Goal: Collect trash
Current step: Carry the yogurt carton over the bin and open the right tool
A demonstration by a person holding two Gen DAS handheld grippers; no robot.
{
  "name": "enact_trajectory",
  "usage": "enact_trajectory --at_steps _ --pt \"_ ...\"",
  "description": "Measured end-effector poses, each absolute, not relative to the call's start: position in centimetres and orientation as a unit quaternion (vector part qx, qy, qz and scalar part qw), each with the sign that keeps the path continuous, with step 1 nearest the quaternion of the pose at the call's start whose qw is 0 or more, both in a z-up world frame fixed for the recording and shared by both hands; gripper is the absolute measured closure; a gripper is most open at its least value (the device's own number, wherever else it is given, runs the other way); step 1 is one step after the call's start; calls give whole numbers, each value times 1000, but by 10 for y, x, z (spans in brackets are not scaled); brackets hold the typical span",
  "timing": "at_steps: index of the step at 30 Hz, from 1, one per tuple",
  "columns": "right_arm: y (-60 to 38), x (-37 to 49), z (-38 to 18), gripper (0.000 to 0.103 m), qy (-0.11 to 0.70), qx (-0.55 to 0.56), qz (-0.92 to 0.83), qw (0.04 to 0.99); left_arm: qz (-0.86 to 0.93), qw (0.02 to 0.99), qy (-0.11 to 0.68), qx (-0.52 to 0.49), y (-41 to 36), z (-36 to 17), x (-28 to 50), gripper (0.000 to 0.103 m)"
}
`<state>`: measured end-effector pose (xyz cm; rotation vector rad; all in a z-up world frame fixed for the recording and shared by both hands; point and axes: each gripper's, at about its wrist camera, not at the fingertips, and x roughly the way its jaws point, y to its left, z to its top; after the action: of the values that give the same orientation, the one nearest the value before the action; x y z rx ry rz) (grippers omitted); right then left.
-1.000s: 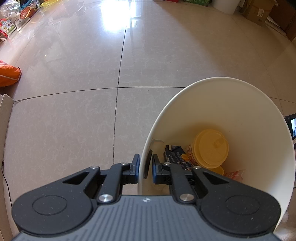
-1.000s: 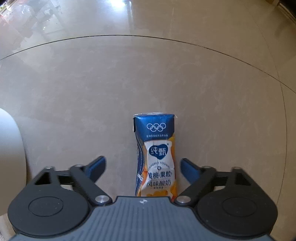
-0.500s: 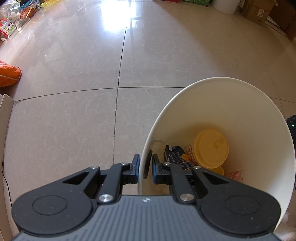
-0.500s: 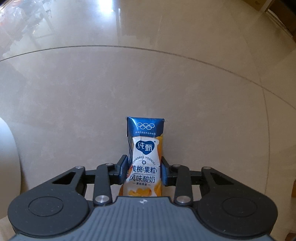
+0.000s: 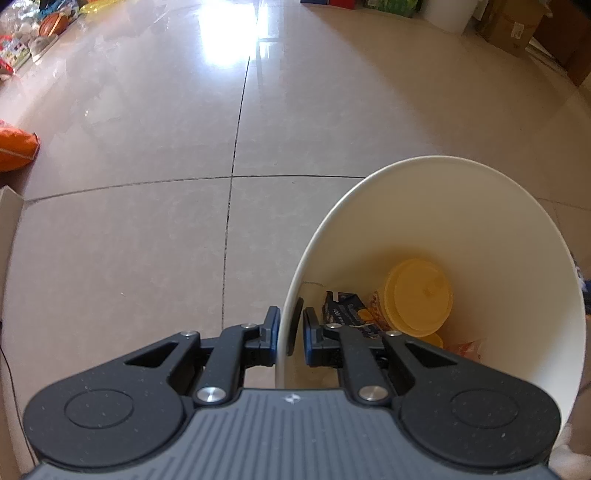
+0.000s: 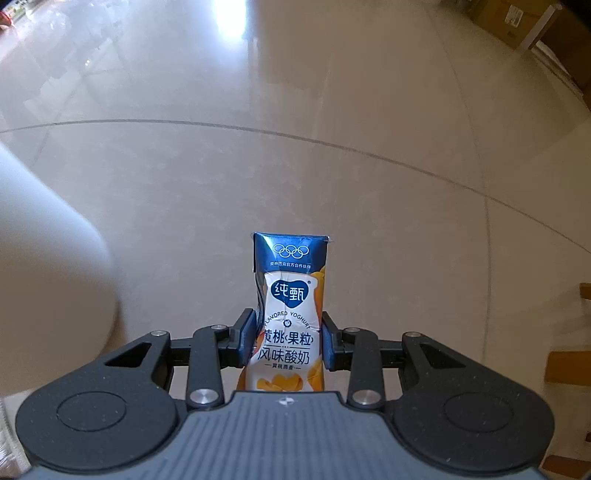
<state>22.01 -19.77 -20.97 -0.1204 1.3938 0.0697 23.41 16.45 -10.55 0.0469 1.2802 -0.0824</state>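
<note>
In the left wrist view a white bin (image 5: 480, 221) stands on the tiled floor, and my left gripper (image 5: 290, 332) is shut on its near rim. Inside lie a yellow lidded cup (image 5: 419, 295), a dark blue carton (image 5: 345, 310) and a reddish wrapper (image 5: 467, 347). In the right wrist view my right gripper (image 6: 288, 339) is shut on a crumpled blue, white and orange yoghurt carton (image 6: 290, 295), held upright above the floor. The bin's white wall (image 6: 44, 258) shows blurred at the left of that view.
Glossy beige floor tiles (image 5: 147, 240) spread ahead. An orange bag (image 5: 14, 147) and toys (image 5: 22, 44) line the far left. Cardboard boxes (image 5: 513, 26) and a white bucket (image 5: 450, 14) stand at the far right. Wooden pieces (image 6: 569, 369) sit at the right edge.
My right gripper went from open around the yoghurt carton to shut on it, then lifted it; the bin wall now looms larger on its left. The left gripper kept hold of the bin rim.
</note>
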Motion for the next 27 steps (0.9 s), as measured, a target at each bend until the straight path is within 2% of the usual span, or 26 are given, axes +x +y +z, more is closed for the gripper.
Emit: enact_trajectory --at_steps 8,16,20,27 --pt "-180 189 -108 63 615 -63 64 784 -43 801 597 15 169 -104 235 92" --pt "-114 173 -13 63 573 -69 134 806 -43 801 597 6 173 -102 234 92" --pt "-69 175 4 63 560 -79 175 806 -41 803 595 9 172 -102 232 92" --pt "-13 188 -13 63 563 -91 211 794 -44 802 596 -1 177 -101 233 92"
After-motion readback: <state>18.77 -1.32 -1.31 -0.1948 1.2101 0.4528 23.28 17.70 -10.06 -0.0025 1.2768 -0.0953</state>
